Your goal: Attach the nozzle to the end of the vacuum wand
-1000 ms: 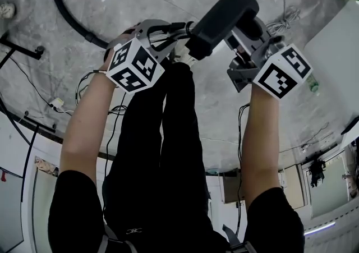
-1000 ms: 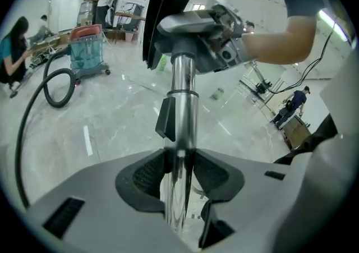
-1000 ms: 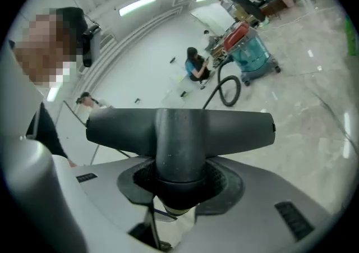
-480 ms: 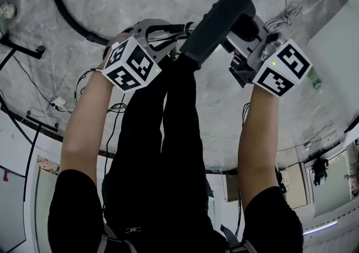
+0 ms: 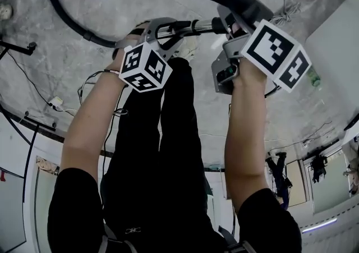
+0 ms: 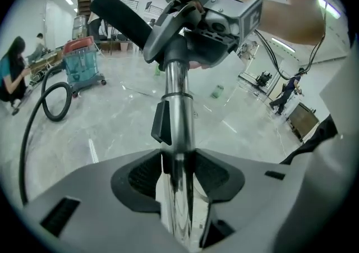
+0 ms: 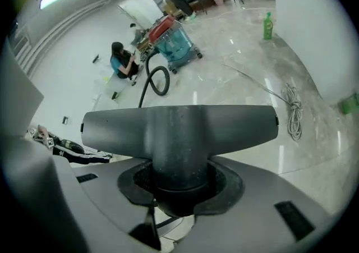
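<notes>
Grey marble floor (image 5: 67, 72) lay below, with a black hose (image 5: 61, 13) curving across it at upper left. The left gripper (image 6: 178, 176) was clenched on the wand (image 6: 178, 117) — a chrome tube, gripped on its shaft. In the head view the tube's long axis ran nearly level, from the left jaws rightward to the right gripper (image 7: 179, 187). The right gripper grasped the nozzle (image 7: 179, 128) by its round neck, a pad on either side. The nozzle's wide head sat crosswise to those jaws; in the head view it slanted from upper left down to the right. The wand's end met the nozzle's neck — whether fully seated could not be told. Both items were held off the floor.
</notes>
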Demonstrator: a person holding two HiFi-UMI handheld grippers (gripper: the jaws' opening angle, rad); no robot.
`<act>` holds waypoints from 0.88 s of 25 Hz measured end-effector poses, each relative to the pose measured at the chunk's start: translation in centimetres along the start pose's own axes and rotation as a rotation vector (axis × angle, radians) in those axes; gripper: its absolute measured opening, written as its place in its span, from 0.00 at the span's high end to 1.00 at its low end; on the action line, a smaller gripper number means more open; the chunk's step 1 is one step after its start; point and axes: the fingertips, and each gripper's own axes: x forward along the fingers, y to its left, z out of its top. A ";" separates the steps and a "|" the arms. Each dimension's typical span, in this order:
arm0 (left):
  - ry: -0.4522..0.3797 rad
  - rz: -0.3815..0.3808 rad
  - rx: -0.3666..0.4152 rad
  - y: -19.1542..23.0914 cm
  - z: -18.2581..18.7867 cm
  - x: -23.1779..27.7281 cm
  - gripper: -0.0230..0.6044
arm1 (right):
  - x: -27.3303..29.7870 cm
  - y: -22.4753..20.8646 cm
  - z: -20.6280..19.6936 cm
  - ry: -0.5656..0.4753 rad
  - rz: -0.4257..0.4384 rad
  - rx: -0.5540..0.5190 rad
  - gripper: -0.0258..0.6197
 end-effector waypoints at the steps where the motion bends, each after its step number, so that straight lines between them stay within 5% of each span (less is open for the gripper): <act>1: 0.001 0.018 0.013 -0.1 -0.1 0.1 0.70 | 0.0 -0.1 -0.1 -0.002 -0.008 0.006 0.71; 6: 0.011 0.059 0.024 -0.2 -0.3 1.0 0.69 | 0.0 -0.4 -0.3 -0.011 -0.031 0.020 0.71; 11: 0.005 -0.128 -0.055 -0.4 -0.7 1.2 0.69 | 0.2 0.4 -0.2 -0.030 0.049 -0.031 0.71; 13: 0.026 -0.177 -0.065 -0.3 -1.0 0.9 0.69 | 0.3 1.6 -0.2 -0.064 0.161 -0.121 0.71; 18: 0.039 -0.259 -0.108 -0.5 -2.6 -0.1 0.69 | 0.3 5.8 -2.8 -0.067 0.625 -0.480 0.71; 20: 0.060 -0.223 -0.119 -0.6 -3.0 0.2 0.69 | 1.1 5.1 -3.2 -0.037 0.570 -0.455 0.71; 22: 0.088 -0.189 -0.124 -1.0 -3.4 0.9 0.69 | 2.5 2.6 -3.3 0.023 0.316 -0.306 0.71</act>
